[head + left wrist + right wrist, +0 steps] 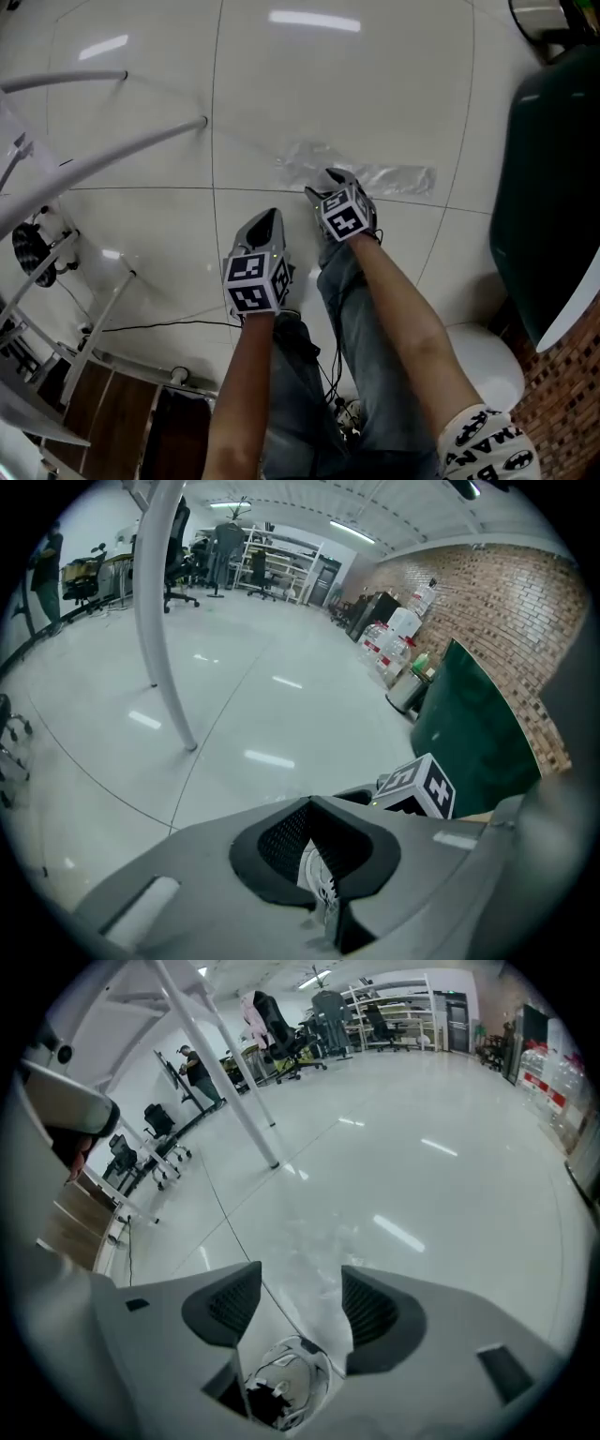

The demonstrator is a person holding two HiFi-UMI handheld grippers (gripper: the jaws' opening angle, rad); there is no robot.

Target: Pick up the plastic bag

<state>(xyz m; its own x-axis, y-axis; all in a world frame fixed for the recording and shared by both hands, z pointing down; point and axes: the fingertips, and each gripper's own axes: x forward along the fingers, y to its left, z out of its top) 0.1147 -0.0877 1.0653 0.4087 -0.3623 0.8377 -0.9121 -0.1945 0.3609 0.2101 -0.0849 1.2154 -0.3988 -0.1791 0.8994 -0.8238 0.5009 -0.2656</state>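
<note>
A clear, crumpled plastic bag (380, 175) lies flat on the white tiled floor. My right gripper (325, 184) hangs over the bag's left end and points steeply down. In the right gripper view its jaws (300, 1290) stand open and the bag (314, 1241) shows on the floor between and beyond them, with nothing pressed by the pads. My left gripper (271, 219) is lower left of the right one, over bare floor and apart from the bag. Its jaws (311, 803) meet at the tips with nothing between them. The right gripper's marker cube (418, 786) shows just beyond them.
White metal legs (112, 150) slant across the left. A dark green panel (548, 187) leans at the right beside a brick wall (572, 394). A black cable (169, 326) runs over the floor. The person's jeans (352, 328) and shoe are below the grippers.
</note>
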